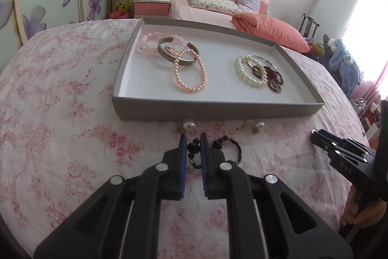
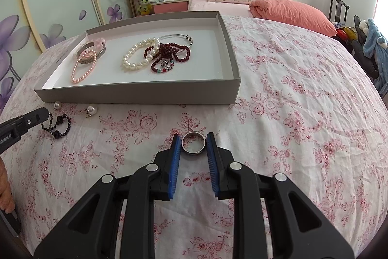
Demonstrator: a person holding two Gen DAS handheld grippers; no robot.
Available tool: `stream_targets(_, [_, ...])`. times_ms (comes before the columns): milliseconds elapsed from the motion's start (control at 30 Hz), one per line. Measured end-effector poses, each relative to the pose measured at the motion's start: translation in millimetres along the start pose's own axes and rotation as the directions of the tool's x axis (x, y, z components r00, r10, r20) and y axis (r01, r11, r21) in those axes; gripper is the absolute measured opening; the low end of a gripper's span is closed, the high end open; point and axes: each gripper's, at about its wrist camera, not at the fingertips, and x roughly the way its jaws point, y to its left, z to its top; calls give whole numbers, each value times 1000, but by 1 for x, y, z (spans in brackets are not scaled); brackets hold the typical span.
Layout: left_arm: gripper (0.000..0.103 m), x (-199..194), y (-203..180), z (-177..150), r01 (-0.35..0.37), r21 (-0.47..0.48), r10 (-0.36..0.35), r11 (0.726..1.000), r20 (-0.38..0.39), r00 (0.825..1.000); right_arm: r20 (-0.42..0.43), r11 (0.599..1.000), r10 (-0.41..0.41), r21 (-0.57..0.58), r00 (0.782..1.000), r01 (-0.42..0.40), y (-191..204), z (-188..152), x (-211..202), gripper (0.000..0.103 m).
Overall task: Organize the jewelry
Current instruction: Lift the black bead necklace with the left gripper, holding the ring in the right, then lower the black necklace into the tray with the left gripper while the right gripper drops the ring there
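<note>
Left wrist view first: the left gripper [image 1: 193, 140] has its blue-padded jaws drawn narrow on a black beaded bracelet with faceted stones [image 1: 194, 149], and part of the strand trails off to the right [image 1: 228, 145] onto the pink floral bedspread [image 1: 72, 137]. Straight ahead of those fingertips sits the shallow grey cardboard tray with a white floor [image 1: 218, 111], its near wall just beyond two loose pearl earrings [image 1: 188, 126] lying on the cloth. So the bracelet's way home looks to be forward and up over that wall, and the left hand is plainly the nearer one for it. Inside, going left to right: a pink bead bracelet, an engraved silver cuff [image 1: 174, 50] and a peach pearl loop [image 1: 190, 72] form one cluster, then white pearls [image 1: 247, 72] and dark red beads form another. Over to the right wrist view, and the right gripper [image 2: 194, 140] brackets a plain silver metal ring [image 2: 193, 143] lying flat on the bedspread, pads close on either side; whether they actually pinch it I cannot tell. From here the tray lies ahead and to the left, its near right corner [image 2: 236, 89] closest.
</note>
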Motion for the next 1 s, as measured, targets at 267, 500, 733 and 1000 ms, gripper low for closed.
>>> stream_targets(267, [12, -6, 0, 1, -28, 5, 27, 1000, 14, 1000, 0, 1000, -5, -5, 1000, 5, 0, 0, 0, 23])
stream_targets(500, [12, -1, 16, -2, -102, -34, 101, 994, -12, 995, 0, 1000, -10, -7, 1000, 10, 0, -1, 1, 23])
stream_targets(733, [12, 4, 21, -5, -132, -36, 131, 991, -18, 991, 0, 1000, -8, -7, 1000, 8, 0, -1, 1, 23])
stream_targets(1000, [12, 3, 20, -7, -140, -27, 140, 990, -12, 990, 2, 1000, -8, -5, 1000, 8, 0, -1, 0, 23])
